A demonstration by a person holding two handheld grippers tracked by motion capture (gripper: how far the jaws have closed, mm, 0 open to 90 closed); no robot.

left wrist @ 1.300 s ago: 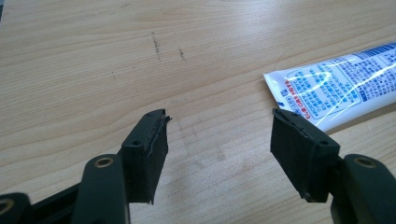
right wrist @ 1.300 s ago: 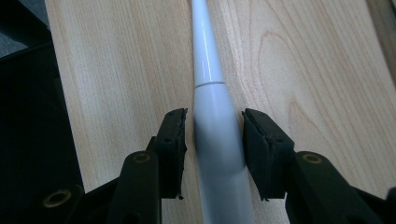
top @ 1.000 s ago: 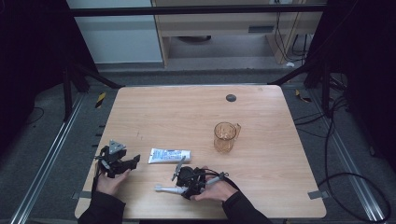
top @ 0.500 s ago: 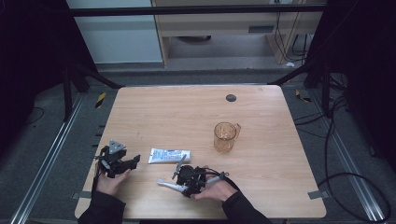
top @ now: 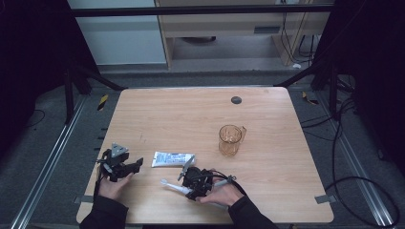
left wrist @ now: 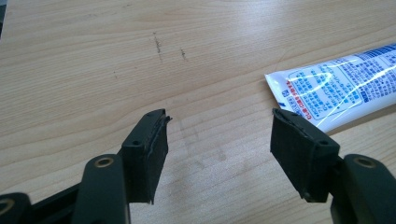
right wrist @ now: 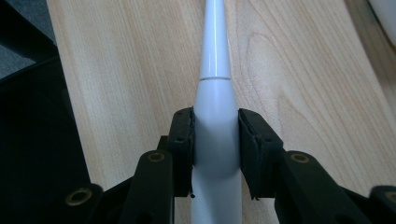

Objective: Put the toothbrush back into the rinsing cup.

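Note:
A white toothbrush (right wrist: 215,60) lies along the wooden table (top: 191,114), and my right gripper (right wrist: 215,116) is shut on its thick handle, both pads pressed against it. In the high view the right gripper (top: 187,186) sits near the front edge, with the toothbrush (top: 171,184) sticking out to its left. My left gripper (left wrist: 219,121) stands open over bare wood with nothing between its jaws. A white and blue toothpaste tube (left wrist: 341,91) lies just beyond its right jaw. From above, the left gripper (top: 137,165) points right toward the tube (top: 173,158).
A clear amber cup (top: 230,139) with a spout stands upright right of centre. A small dark round disc (top: 236,100) sits near the table's far edge. Dark frame posts, rails and cables surround the table on the floor.
The toothbrush's free end has shifted slightly away from the front edge beside the right gripper. Both hands have stayed where they were.

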